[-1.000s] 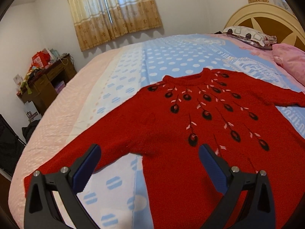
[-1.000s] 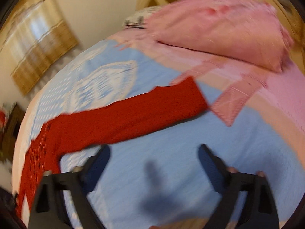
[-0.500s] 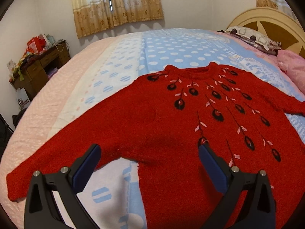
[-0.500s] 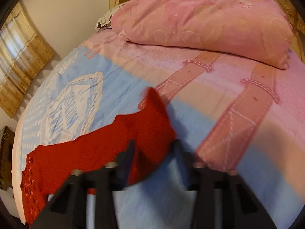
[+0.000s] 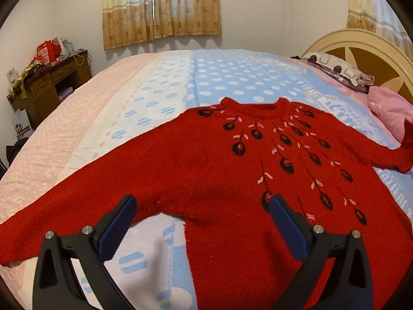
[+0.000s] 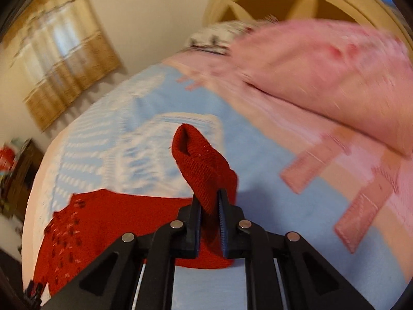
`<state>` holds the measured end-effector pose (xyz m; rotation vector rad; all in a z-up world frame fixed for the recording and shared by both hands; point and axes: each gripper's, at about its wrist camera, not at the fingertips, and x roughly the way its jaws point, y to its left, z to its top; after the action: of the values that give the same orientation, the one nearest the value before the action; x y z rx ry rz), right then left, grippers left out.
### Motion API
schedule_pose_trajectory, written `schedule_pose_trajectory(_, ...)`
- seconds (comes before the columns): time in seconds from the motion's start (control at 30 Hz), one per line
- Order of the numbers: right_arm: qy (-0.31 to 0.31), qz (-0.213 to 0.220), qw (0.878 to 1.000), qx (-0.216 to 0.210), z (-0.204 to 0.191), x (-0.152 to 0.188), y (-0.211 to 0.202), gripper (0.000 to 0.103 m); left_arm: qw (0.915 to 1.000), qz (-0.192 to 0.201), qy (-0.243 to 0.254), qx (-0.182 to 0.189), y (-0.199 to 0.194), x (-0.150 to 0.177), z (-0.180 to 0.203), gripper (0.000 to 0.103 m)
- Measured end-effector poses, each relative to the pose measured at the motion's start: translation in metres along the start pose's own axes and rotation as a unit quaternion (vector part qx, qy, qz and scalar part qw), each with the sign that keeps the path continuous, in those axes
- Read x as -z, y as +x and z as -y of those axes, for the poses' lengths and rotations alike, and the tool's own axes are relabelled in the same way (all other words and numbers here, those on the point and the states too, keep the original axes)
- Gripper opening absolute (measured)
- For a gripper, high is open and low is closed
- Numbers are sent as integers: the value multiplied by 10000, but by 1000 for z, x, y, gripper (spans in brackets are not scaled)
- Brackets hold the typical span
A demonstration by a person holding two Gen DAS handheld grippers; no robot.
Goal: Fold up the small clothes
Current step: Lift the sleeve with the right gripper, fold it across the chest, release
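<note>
A red knitted sweater (image 5: 211, 160) with dark flower motifs lies flat, front up, on the bed. One sleeve stretches to the lower left. My left gripper (image 5: 201, 211) is open and empty, hovering above the sweater's armpit area. My right gripper (image 6: 209, 201) is shut on the cuff of the other sleeve (image 6: 198, 160), lifted off the bed; the cuff sticks up above the fingers. That raised sleeve end also shows at the right edge of the left wrist view (image 5: 405, 149). The sweater body (image 6: 90, 222) lies at the lower left of the right wrist view.
The bed has a blue, white and pink cover (image 5: 160, 98). A pink pillow (image 6: 322, 69) and a patterned pillow (image 5: 335, 69) lie by the cream headboard (image 5: 361, 49). A cluttered wooden desk (image 5: 44, 82) stands at the left wall, under curtains (image 5: 160, 7).
My right gripper has closed on the sleeve cuff and lifted it off the bed. My left gripper stays open and has moved in over the sweater, turning left.
</note>
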<state>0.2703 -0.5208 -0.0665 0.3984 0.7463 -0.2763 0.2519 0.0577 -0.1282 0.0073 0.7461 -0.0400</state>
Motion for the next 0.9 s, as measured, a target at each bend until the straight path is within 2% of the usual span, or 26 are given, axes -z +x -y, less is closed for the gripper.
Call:
schedule_pose_trajectory(0.23,-696,106,9956,-614,-102,-4,-12,11,9998,151,-72,64,-7,1,-2,103)
schedule_pose_trajectory(0.43,-1218,50,9864,-1099,-189,13,-11,11,9996,270,-12,40,-12,5,-3,103)
schedule_pose_trajectory(0.7,-1936,-208,9687,-1542,-283,67,1,11,9991,341,-210,140,-16,8,-12,103)
schedule_pose_trajectory(0.9,-2322,-467,9557,-1746,-326,114,19,11,9986,362,-323,221,-17,8,-18,103)
